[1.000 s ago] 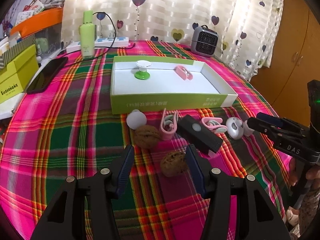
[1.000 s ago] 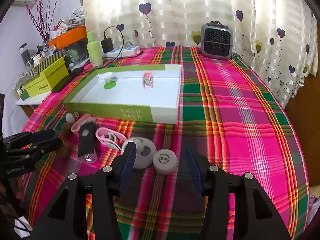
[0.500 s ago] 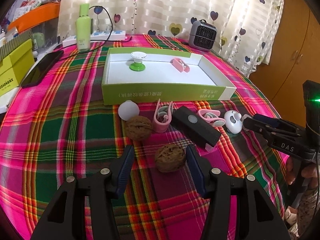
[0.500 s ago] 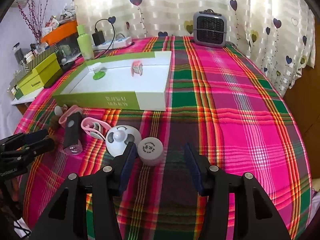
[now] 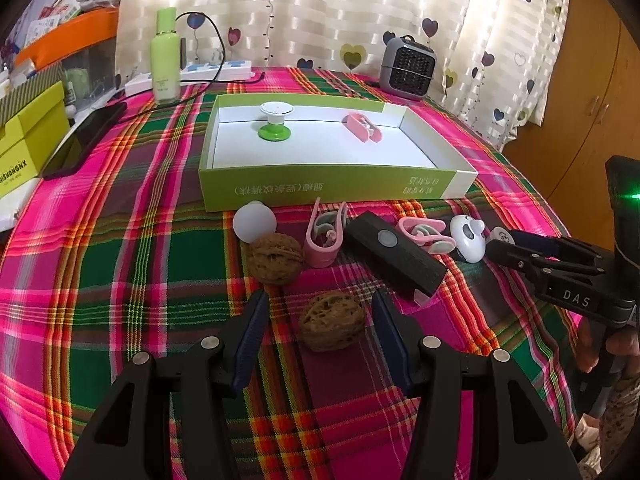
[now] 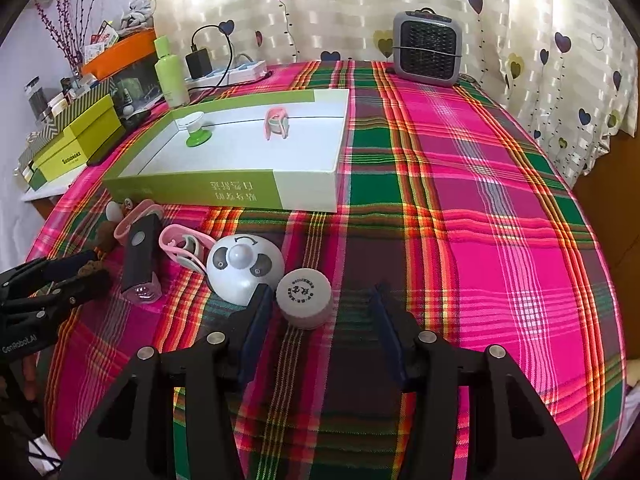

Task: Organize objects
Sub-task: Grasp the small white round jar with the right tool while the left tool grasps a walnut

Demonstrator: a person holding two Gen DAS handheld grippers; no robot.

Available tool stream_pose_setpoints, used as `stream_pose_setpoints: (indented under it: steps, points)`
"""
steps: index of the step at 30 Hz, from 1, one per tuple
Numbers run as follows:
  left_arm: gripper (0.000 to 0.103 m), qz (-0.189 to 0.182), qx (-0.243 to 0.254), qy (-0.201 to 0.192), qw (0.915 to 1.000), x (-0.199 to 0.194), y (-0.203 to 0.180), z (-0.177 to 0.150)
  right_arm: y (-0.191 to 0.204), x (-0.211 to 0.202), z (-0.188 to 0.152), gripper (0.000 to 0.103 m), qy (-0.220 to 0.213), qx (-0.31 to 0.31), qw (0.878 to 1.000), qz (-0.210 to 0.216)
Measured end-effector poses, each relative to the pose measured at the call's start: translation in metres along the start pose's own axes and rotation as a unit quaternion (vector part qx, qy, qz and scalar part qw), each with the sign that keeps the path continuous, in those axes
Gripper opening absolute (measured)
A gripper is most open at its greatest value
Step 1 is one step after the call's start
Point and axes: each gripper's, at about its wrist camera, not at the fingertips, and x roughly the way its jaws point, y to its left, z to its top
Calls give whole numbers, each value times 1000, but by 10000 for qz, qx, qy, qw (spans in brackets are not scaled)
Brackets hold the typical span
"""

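While the right tool (image 6: 318, 312) is closing off-centre on the small white round jar (image 6: 305, 297), it may be tipped; the left tool (image 5: 318, 320) is held open around the brown wrinkled walnut (image 5: 333, 322).

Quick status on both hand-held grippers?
Left hand-held gripper: open, walnut between fingers, untouched.
Right hand-held gripper: closing around small white jar, not gripped.

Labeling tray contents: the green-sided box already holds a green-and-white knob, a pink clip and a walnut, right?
Not quite. The box holds only the green-and-white knob and one pink clip. Both walnuts are on the plaid cloth in front of it, the nearer one between the open fingers of the left hand-held gripper. The left wrist view shows this.
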Motion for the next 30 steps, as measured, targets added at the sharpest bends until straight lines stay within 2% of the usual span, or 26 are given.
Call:
stream_pose_setpoints:
  steps: [3,5,10,13,30]
  points:
    - [52,-16,-13,-4,10000,0,0,0,0,0,0,43,-6,-1,10000,2]
    - [45,3,-11,-3,10000,0,-1,0,0,0,0,42,-4,-9,10000,9]
    - [38,10,31,2,10000,0,-2,-1,1,0,0,36,-10,-21,10000,28]
    - [31,7,50,-3,10000,0,-3,-1,1,0,0,31,-13,-20,10000,41]
    - [30,-20,71,-47,10000,-1,-7,1,1,-4,-1,29,-96,-20,9999,87]
